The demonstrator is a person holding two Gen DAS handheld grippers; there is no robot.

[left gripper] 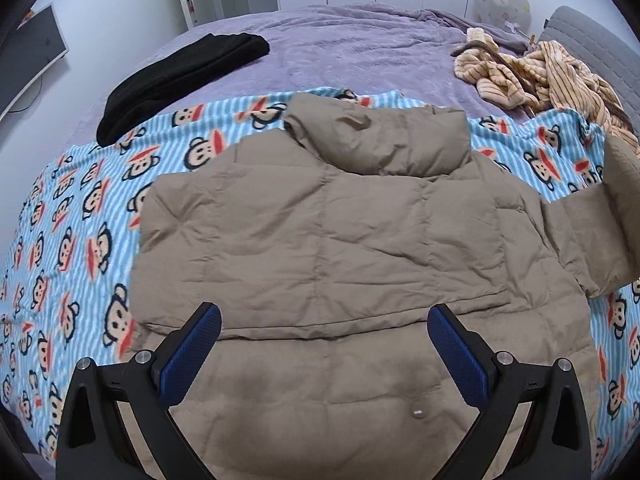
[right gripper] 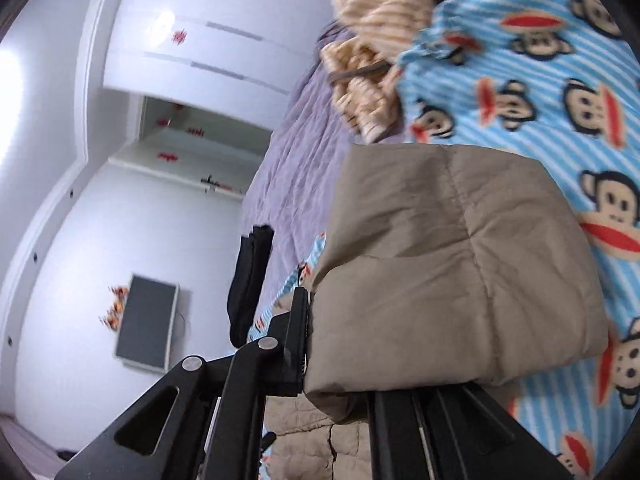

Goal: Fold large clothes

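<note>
A tan jacket (left gripper: 340,240) lies back up on a monkey-print blanket (left gripper: 80,208) on the bed (left gripper: 360,48). The left gripper (left gripper: 324,332) hovers over its lower half with jaws wide apart, holding nothing. The right gripper (right gripper: 336,344) is clamped on the sleeve (right gripper: 452,264), lifted off the blanket and folded over its fingers.

The jacket (left gripper: 340,240) is matt tan quilted cloth, puffy and creased. Under it lies a soft fleece blanket (left gripper: 80,220) with a printed pattern, over a fuzzy purple bedspread (left gripper: 360,48). The left gripper (left gripper: 324,344) is matt black plastic with textured blue pads (left gripper: 192,356) and shiny metal pins.
</note>
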